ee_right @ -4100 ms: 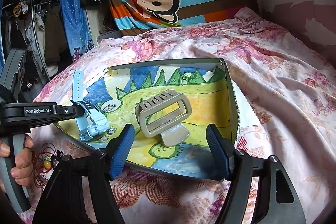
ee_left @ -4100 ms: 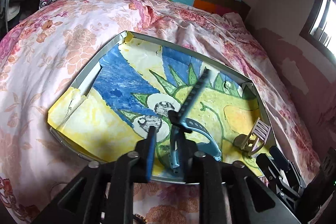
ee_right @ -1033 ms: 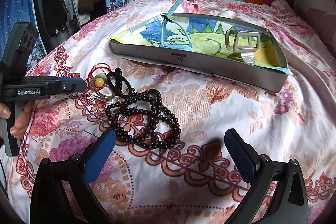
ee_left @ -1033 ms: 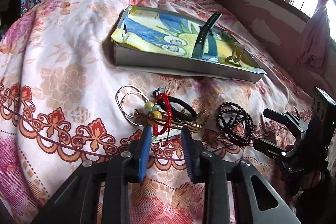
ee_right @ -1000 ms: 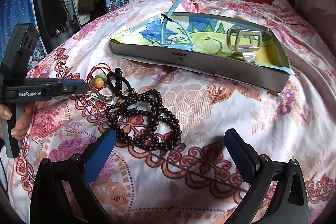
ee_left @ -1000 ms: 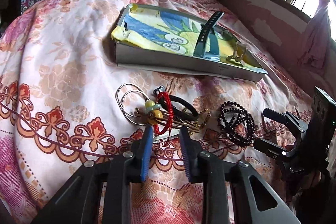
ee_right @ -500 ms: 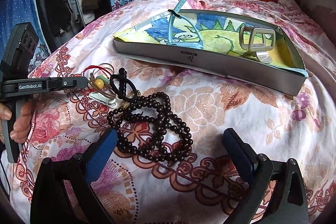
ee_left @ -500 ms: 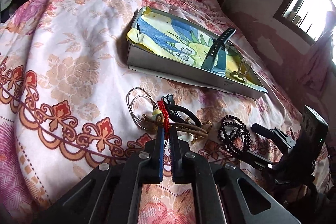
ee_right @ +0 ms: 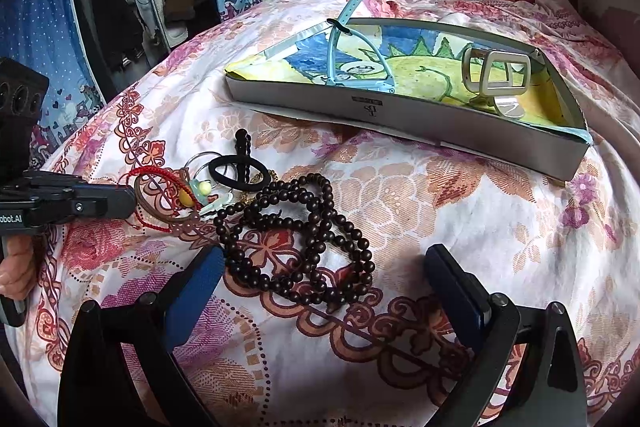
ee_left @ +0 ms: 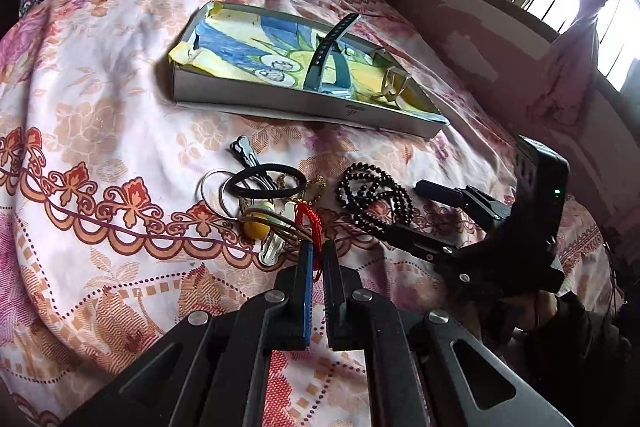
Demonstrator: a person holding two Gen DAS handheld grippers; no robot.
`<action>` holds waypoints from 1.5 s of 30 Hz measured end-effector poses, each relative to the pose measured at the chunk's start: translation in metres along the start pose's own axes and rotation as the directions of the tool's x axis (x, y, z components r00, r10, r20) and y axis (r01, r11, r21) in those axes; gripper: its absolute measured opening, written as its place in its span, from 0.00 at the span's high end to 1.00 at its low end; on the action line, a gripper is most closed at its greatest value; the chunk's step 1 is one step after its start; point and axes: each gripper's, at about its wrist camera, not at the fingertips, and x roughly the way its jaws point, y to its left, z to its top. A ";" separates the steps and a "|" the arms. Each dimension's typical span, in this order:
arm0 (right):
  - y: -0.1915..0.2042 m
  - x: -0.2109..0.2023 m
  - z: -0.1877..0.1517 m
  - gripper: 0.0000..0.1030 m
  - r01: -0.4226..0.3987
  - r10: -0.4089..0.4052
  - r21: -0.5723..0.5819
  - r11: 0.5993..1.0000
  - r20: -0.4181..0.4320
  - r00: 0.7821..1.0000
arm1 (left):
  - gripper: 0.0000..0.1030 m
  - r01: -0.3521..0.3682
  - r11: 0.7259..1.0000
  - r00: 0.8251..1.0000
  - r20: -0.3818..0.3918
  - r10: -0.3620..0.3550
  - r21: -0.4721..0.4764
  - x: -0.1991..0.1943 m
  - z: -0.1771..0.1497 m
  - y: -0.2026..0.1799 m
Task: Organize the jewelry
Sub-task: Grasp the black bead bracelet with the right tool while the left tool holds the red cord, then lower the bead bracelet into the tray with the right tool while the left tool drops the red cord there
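Pinching a red cord bracelet (ee_left: 310, 223) between nearly closed fingers, the left gripper (ee_left: 318, 255) sat low over the floral bedspread (ee_left: 100, 131). Red strands ran down into the narrow gap between the blue pads. A yellow bead (ee_left: 255, 229) and a pale charm (ee_left: 272, 249) lay just left of the fingertips, touching the same tangle.

Pile beyond it: two silver rings (ee_left: 216, 189), a black hair tie (ee_left: 268, 183) lying across them, a dark hair clip (ee_left: 246, 153) farther back. Right of the pile, apart from it in this view, a dark bead necklace (ee_left: 374, 199) lay coiled on the cloth.

Right gripper (ee_right: 324, 279) stood wide open and held nothing; the necklace (ee_right: 296, 239) lay between and just ahead of its fingers, nearer the left pad. Contact with that pad could not be judged.

Grey tray (ee_right: 400, 111), lined with a dinosaur drawing, sat farther up the bed, well apart from the pile. Inside it: a light blue watch (ee_right: 348, 43), strap standing up above the rim, and a beige hair claw (ee_right: 496, 79) toward the right end.
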 end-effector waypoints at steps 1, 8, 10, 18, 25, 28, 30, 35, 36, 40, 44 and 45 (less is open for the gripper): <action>0.000 0.000 0.000 0.04 -0.001 0.001 0.001 1.000 0.000 1.000 | 0.95 0.000 1.000 1.000 0.005 0.000 -0.001 -0.003 0.000 0.001; 0.003 0.002 -0.002 0.21 0.001 -0.001 -0.019 1.000 -0.009 1.000 | 0.95 0.007 1.000 1.000 0.021 -0.007 -0.014 -0.009 0.006 0.005; 0.006 0.002 -0.002 0.25 0.001 -0.002 -0.035 0.999 -0.012 1.000 | 0.95 0.013 1.000 1.000 0.021 -0.013 -0.017 -0.007 0.005 0.006; 0.017 0.001 -0.002 0.84 -0.059 0.058 -0.061 0.996 -0.024 0.998 | 0.95 0.079 0.997 0.994 0.077 -0.080 0.009 -0.018 0.009 0.001; 0.016 -0.012 -0.001 0.90 -0.056 0.057 -0.053 0.997 0.021 0.998 | 0.95 0.104 0.994 0.988 0.109 -0.107 0.026 -0.025 0.012 -0.004; 0.014 -0.021 0.002 0.91 -0.051 0.054 -0.051 0.997 0.056 0.997 | 0.95 0.110 0.994 0.987 0.115 -0.112 0.030 -0.025 0.014 -0.005; 0.015 -0.029 0.006 0.91 -0.042 0.047 -0.063 0.997 0.079 0.996 | 0.95 0.105 0.994 0.987 0.122 -0.109 0.042 -0.027 0.017 -0.008; 0.010 -0.054 0.026 0.91 -0.021 0.034 -0.077 0.997 0.164 0.986 | 0.95 0.079 0.996 0.980 0.180 -0.087 0.052 -0.031 0.033 -0.014; 0.007 -0.060 0.031 0.91 -0.016 0.030 -0.074 0.997 0.184 0.982 | 0.95 0.071 0.996 0.978 0.193 -0.079 0.051 -0.032 0.039 -0.015; -0.001 -0.081 0.056 0.91 0.012 0.006 -0.069 0.998 0.259 0.966 | 0.95 0.054 0.998 0.968 0.243 -0.063 0.045 -0.036 0.067 -0.018; -0.008 -0.093 0.088 0.91 0.046 -0.026 -0.057 0.997 0.322 0.946 | 0.95 0.013 0.997 0.958 0.285 -0.033 0.069 -0.032 0.101 -0.022; -0.010 -0.093 0.097 0.91 0.049 -0.030 -0.048 0.998 0.333 0.942 | 0.95 0.001 0.997 0.957 0.290 -0.022 0.074 -0.029 0.107 -0.023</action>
